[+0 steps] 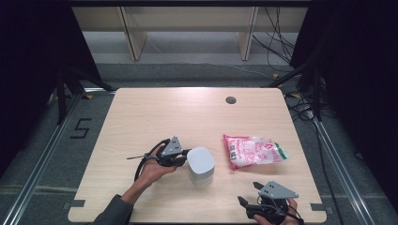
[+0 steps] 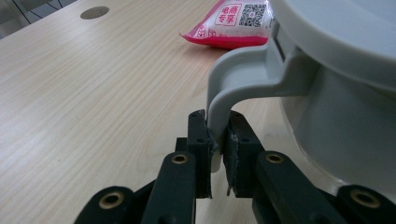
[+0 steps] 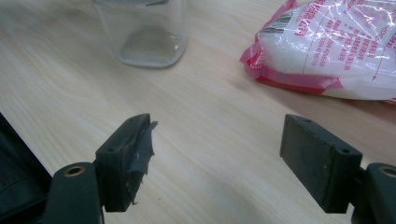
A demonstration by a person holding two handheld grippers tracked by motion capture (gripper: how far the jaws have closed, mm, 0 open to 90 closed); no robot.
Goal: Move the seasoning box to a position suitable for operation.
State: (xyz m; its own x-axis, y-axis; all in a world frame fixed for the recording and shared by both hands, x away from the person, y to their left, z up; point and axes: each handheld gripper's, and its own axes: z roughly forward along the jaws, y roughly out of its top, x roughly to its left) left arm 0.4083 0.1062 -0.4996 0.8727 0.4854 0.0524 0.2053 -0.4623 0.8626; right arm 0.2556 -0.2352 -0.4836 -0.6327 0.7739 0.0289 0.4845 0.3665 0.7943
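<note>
Jar point(image 1: 201, 166) stands upright near the middle of the table point(image 1: 141, 122), its grey lid on and its clear body showing in the right gripper view. Your left gripper point(image 2: 218, 140) is clamped on the lid's handle point(image 2: 233, 79). Just beyond lies the pink-and-white bag point(image 1: 253, 151). Your right gripper point(image 1: 249, 192) rests at the near edge, jaws spread wide, holding nothing.

Even overhead light on the table point(image 1: 141, 122); dark surround. Soft shadows. Glare on the sugar bag point(image 3: 336, 46). Container lid point(image 2: 336, 37) close, blurred; high view soft.
</note>
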